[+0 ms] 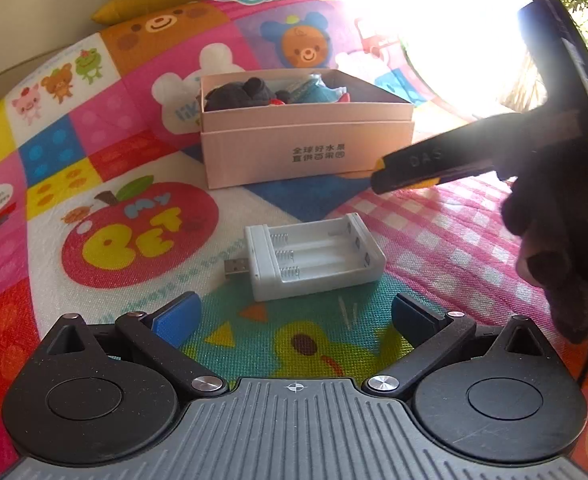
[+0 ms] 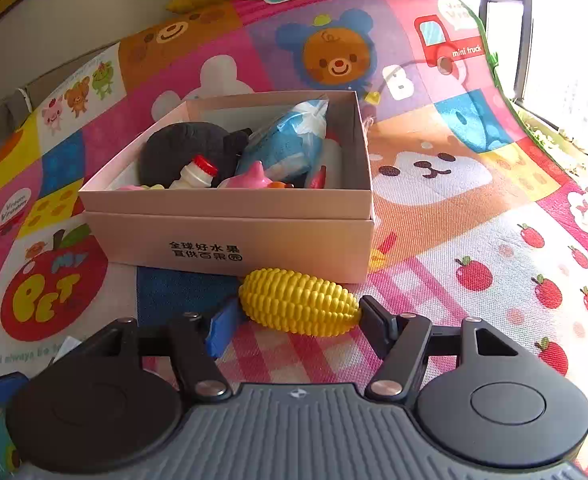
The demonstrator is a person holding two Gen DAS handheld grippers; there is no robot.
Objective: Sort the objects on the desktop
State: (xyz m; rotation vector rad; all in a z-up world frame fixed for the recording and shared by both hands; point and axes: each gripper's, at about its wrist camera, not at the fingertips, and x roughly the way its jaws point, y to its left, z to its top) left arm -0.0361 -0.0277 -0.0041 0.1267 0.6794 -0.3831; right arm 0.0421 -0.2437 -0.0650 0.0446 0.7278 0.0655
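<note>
A white battery holder with a USB plug (image 1: 314, 258) lies on the play mat just ahead of my left gripper (image 1: 294, 316), which is open and empty. My right gripper (image 2: 294, 320) is shut on a yellow toy corn cob (image 2: 300, 307), held across its fingers just in front of the pink cardboard box (image 2: 233, 236). The box also shows in the left wrist view (image 1: 306, 148). It holds a dark plush, a blue packet, a small white bottle with a red cap (image 2: 195, 174) and a pink toy.
The colourful play mat (image 2: 474, 208) covers the whole surface. In the left wrist view the right gripper's body and a gloved hand (image 1: 554, 216) fill the right side. A bright window lies beyond the mat's far right edge.
</note>
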